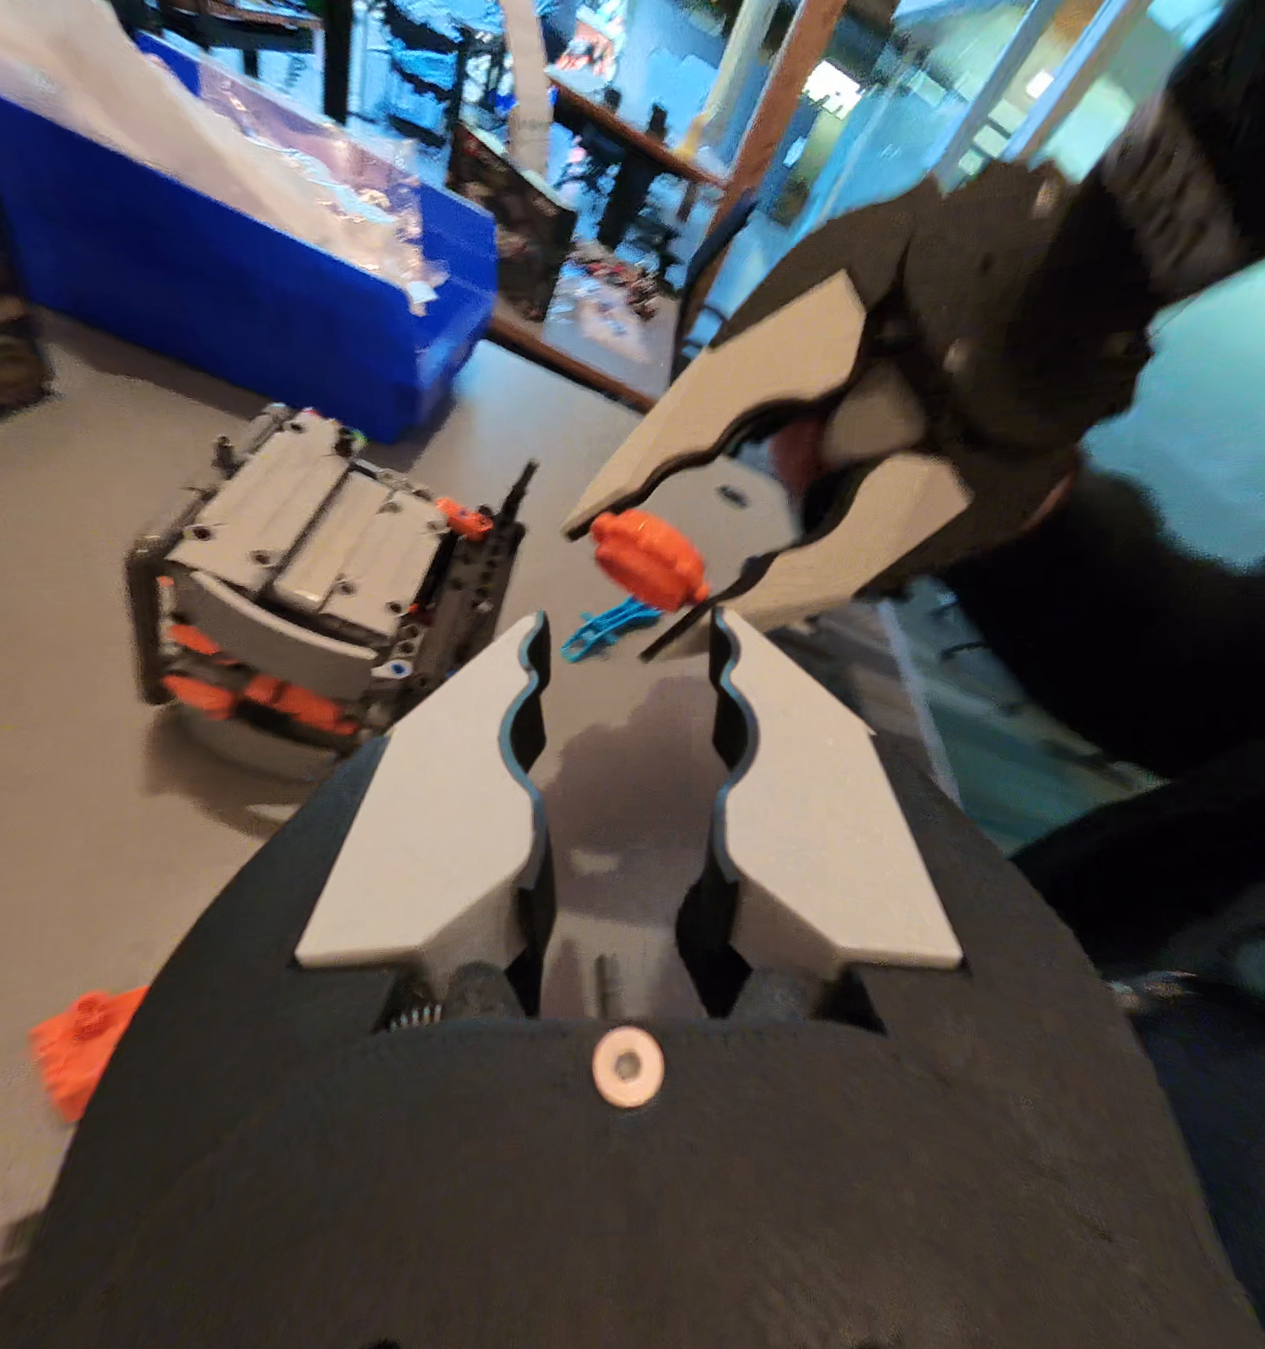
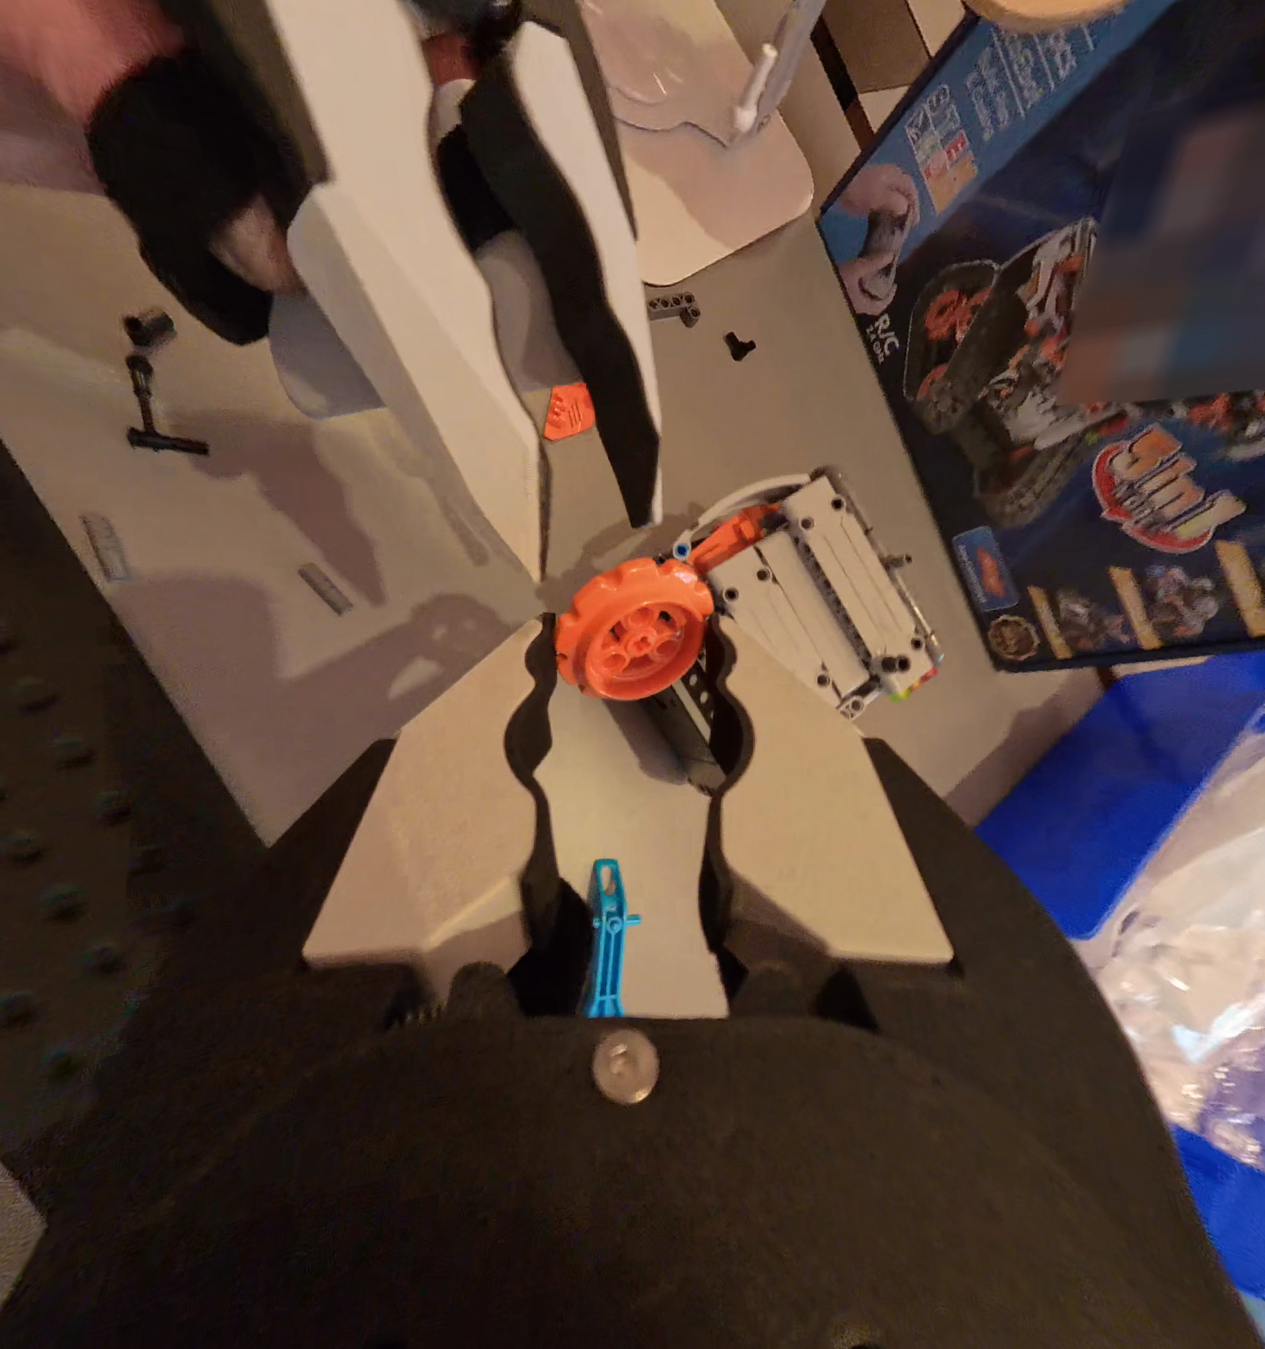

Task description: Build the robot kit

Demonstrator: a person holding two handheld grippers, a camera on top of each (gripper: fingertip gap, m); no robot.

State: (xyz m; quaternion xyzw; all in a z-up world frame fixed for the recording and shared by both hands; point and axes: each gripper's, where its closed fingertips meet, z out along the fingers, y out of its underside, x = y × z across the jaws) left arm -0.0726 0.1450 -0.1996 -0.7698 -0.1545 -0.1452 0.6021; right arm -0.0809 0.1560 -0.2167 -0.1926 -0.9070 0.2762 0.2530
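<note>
Between the right gripper's (image 2: 633, 628) fingertips sits an orange toy wheel (image 2: 633, 629) — pinched, lifted off the grey table (image 2: 213, 657). Left gripper (image 1: 625, 635) empty, jaws parted, just near of it. Grey brick-built vehicle body (image 1: 308, 577) rests far-left; blue strut (image 2: 607, 942) lies below.

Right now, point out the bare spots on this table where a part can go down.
Bare grey table lies between the white tray and the grey brick model, apart from two small dark pieces. It is crowded near the right gripper holding the orange wheel, beside the model and blue tool.
</note>
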